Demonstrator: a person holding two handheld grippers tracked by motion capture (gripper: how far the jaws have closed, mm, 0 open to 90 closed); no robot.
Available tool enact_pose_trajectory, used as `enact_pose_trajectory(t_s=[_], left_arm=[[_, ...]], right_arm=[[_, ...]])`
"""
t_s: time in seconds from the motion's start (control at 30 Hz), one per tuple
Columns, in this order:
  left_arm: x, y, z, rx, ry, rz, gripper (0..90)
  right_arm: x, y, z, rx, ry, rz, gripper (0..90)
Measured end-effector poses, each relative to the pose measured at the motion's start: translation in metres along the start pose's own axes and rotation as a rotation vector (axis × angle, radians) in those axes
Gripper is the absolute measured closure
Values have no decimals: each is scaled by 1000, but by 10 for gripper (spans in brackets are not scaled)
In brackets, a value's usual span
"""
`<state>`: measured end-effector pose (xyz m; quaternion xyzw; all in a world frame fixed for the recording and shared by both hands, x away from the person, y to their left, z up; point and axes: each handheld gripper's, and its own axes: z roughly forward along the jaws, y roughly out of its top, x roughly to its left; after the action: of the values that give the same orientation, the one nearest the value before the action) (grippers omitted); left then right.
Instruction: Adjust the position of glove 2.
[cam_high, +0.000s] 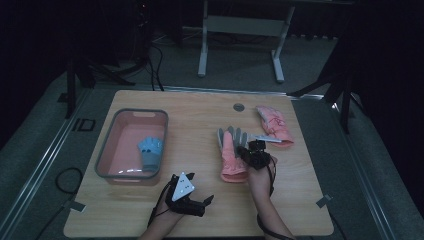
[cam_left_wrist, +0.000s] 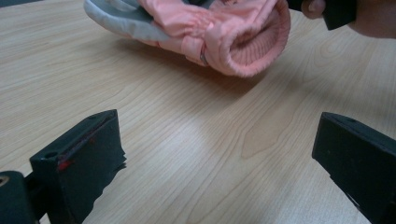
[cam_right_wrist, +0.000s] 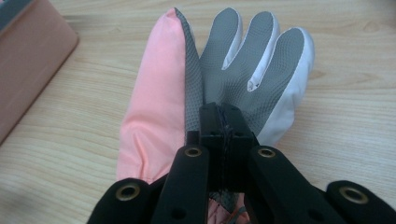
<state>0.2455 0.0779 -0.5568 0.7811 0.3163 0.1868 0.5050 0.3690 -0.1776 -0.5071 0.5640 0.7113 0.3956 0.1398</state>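
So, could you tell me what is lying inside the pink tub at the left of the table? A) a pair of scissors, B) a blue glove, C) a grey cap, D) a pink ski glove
B: the high view shows a small blue glove lying in the pink tub, while the two pink gloves lie on the bare table to its right.

Readable text: none in any of the three views.
Pink glove (cam_right_wrist: 154, 116): no lettering or brand mark can be read on the fabric or the grey palm.
Second pink glove (cam_high: 274, 125): a dark pattern on it, too small to read.
Pink bin (cam_high: 131, 145): no label can be made out.
Blue glove (cam_high: 150, 152): no print can be read.
Tabletop (cam_high: 200, 210): plain wood grain, no markings to read.
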Motion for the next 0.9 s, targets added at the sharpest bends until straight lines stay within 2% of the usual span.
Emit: enact_pose_trajectory(t_s=[0.23,0.33,0.47,0.67,0.77,0.83,0.9], left_arm=[[1,0,1,5,-6,-10,19],[1,0,1,11,-8,-7,19],[1,0,1,8,-13,-9,19],[2,0,0,3,-18,-15,19],[2,0,0,6,-20,-14,19],[2,0,0,7,-20,-13,19],[1,0,1,9,-19,-11,19]], right_arm=[[-5,-8,17,34,-32,6,883],[-7,-12,19,26,-30,14,880],[-6,-11,20,27,-42,-20,879],[-9,-8,18,48,-11,-36,815],[-10,-4,12,69,-14,-85,781],[-12,-2,7,78,-13,-122,726],[-18,0,1,70,1,-139,688]])
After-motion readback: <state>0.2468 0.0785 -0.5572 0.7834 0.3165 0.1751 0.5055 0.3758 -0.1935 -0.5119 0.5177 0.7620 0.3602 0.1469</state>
